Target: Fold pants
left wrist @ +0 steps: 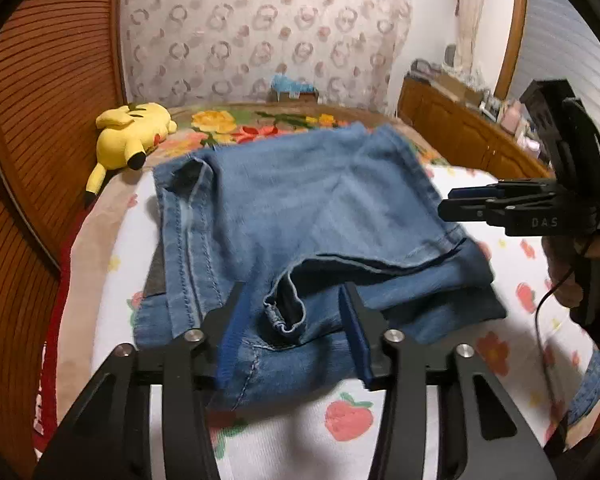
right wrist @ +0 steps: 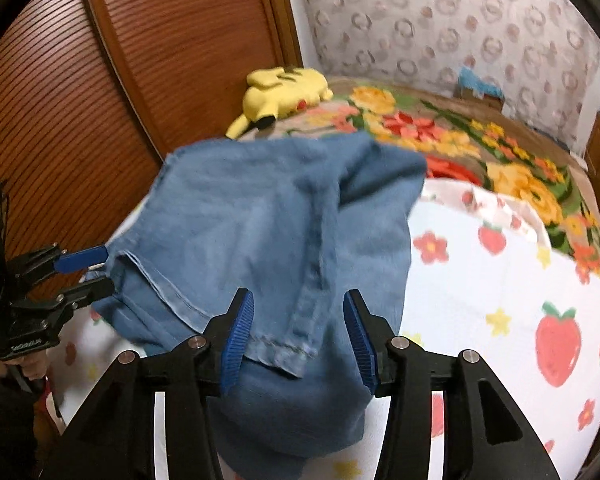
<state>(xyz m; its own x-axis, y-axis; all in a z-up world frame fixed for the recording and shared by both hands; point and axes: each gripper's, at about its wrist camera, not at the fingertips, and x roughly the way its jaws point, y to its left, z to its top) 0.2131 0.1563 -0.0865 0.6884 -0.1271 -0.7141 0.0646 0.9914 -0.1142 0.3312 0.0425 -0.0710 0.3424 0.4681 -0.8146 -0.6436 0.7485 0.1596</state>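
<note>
1. The blue denim pants [left wrist: 300, 216] lie folded in a rumpled stack on the bed [left wrist: 512, 264], on its white strawberry-print sheet, with the yellow plush toy [left wrist: 130, 136] well beyond them by the wooden wall.
2. My left gripper [left wrist: 296, 320] has its jaws apart over the near edge of the pants; a bunched hem sits between the blue pads [left wrist: 236, 332], and I cannot tell if either pad touches it.
3. My right gripper [right wrist: 298, 332] likewise stands apart, astride a seamed fold of the pants, with clear gaps to both pads.
4. From the left wrist view, my right gripper enters beside the pants at the frame's edge; its fingertips look close together from that angle, so that view does not settle how wide they stand.
5. Motion blur softens the denim in both views, and the far layers of the pants hide what lies beneath them.
6. White letters reading "DAS" show on the right gripper's body; small lettering on the left gripper, seen from the right wrist view, is too blurred to read.
7. My hand [left wrist: 572, 276] on the right gripper is cut off by the frame's rim.
</note>
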